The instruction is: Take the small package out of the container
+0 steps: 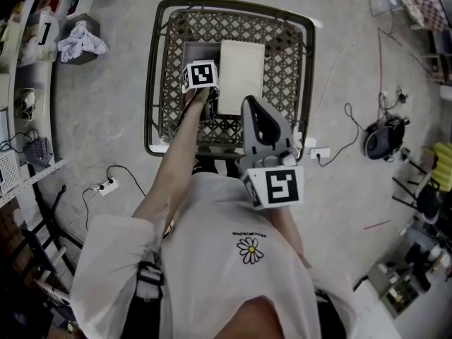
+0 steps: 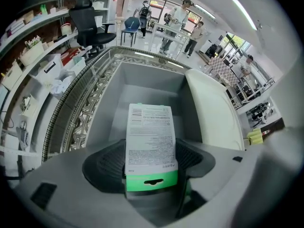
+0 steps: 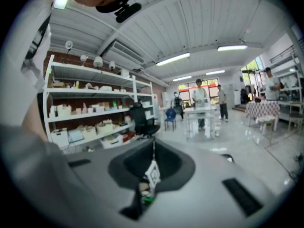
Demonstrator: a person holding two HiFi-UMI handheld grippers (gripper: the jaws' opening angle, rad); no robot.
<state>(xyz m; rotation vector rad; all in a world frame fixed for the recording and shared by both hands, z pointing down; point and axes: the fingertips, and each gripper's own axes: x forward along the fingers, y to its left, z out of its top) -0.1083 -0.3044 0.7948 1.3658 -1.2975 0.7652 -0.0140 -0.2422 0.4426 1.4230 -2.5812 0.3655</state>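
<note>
A small white package with a green end lies flat in the grey container, seen in the left gripper view. My left gripper reaches down into that container with its jaws spread wide; the package lies between them and they do not press on it. From the head view only the left gripper's marker cube shows above the container; the package is hidden there. My right gripper hangs above the basket's near edge, pointed across the room, jaws together with nothing held.
The container sits in a metal lattice basket on the floor beside a white slab. A power strip and cables lie left, a black device right. Shelves line the left. People stand far off.
</note>
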